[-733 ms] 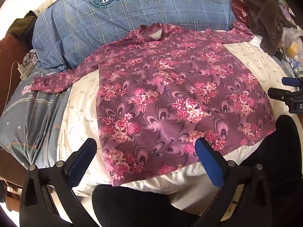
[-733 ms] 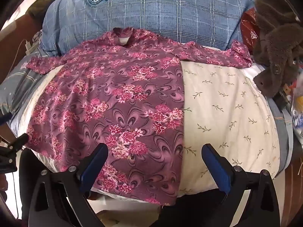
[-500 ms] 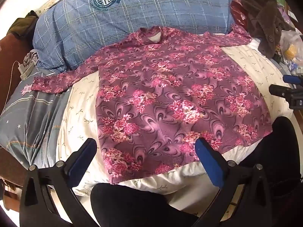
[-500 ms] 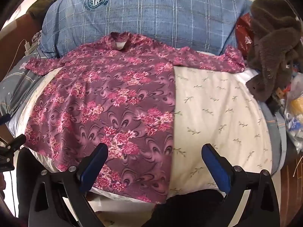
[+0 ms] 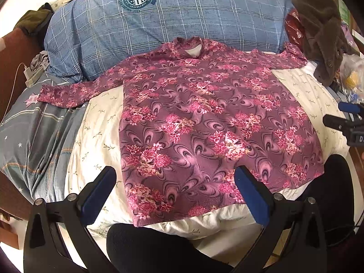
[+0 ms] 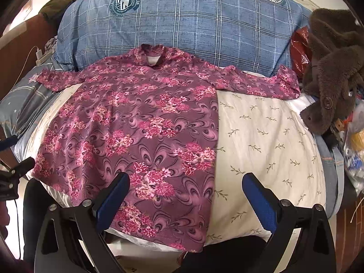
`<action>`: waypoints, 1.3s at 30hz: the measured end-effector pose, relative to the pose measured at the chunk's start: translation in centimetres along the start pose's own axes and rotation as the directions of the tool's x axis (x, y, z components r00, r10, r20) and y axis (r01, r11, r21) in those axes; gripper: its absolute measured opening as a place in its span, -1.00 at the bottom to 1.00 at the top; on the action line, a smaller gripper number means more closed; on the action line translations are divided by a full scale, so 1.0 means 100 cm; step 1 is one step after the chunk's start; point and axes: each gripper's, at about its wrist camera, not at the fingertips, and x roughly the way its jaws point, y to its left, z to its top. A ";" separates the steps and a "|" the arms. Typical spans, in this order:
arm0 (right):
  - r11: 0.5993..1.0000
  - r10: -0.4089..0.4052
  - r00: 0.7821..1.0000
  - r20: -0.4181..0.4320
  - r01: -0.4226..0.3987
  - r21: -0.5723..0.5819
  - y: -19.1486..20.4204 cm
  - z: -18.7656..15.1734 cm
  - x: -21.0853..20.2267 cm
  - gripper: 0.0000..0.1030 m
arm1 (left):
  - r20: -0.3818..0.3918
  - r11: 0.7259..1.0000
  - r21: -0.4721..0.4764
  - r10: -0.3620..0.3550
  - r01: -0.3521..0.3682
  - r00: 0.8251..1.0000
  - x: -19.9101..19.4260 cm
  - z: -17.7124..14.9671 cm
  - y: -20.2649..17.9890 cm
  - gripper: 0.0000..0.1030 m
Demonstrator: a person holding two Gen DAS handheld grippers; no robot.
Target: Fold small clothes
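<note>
Clearly nothing was folded yet: the floral shirt [image 5: 204, 122] lay spread flat, front up, on the cream leaf-print quilt [image 5: 100, 141], collar away from the person against the blue plaid pillow [image 5: 173, 20] and hem at the near edge. Its left sleeve [image 5: 68, 92] reached out across the grey striped bedding [image 5: 29, 141]. The left gripper [image 5: 175, 190] hovered above the hem's left corner, jaws wide and empty, tilted down. The shirt's long axis ran from hem to collar, straight ahead of both tools. The right gripper [image 6: 185, 196], equally wide and holding nothing, hung over the hem's right corner, with the right sleeve [image 6: 261, 84] stretched toward the brown plush toy [image 6: 329, 72]. Each hand seemed nearest its own side, so either sleeve could be folded inward first.
</note>
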 end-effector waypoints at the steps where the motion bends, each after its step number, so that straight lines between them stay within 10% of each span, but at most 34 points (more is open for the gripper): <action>1: 1.000 -0.002 1.000 -0.006 0.002 -0.001 0.000 -0.001 0.002 0.94 | -0.005 1.000 -0.012 -0.006 0.006 1.000 0.001 0.001 0.002 1.00; 39: 0.999 -0.006 1.000 -0.029 0.007 0.046 -0.032 -0.005 0.027 0.92 | -0.025 0.996 -0.019 -0.087 0.086 0.996 0.021 0.017 -0.020 1.00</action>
